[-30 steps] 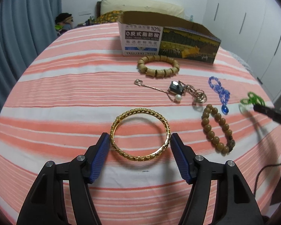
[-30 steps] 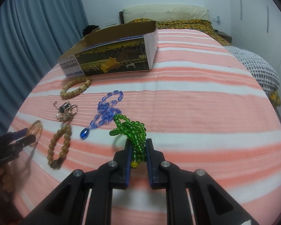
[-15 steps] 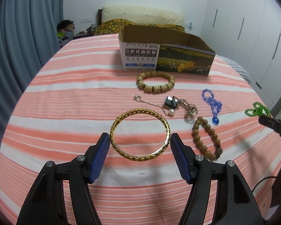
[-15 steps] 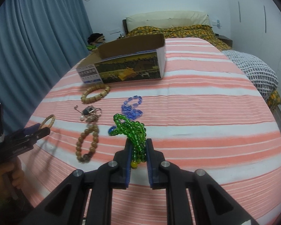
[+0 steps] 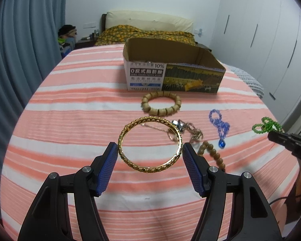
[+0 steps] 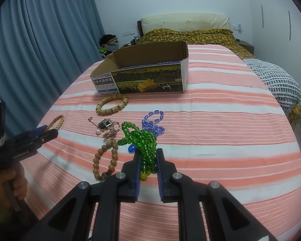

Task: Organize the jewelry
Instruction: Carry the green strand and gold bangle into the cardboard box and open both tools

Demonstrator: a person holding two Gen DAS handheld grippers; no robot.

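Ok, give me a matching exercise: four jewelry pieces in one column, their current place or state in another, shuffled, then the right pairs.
Things:
1. gold bangle
2. green bead strand
3. light wooden bracelet
4. blue bead necklace

Places or states:
A. lying on the striped bedspread right in front of the cardboard box
B. clamped between the right gripper fingers
C. held across its width by the left gripper
D. lying on the bedspread with a teardrop pendant at its near end

Pairs: 1-C, 2-B, 3-A, 4-D
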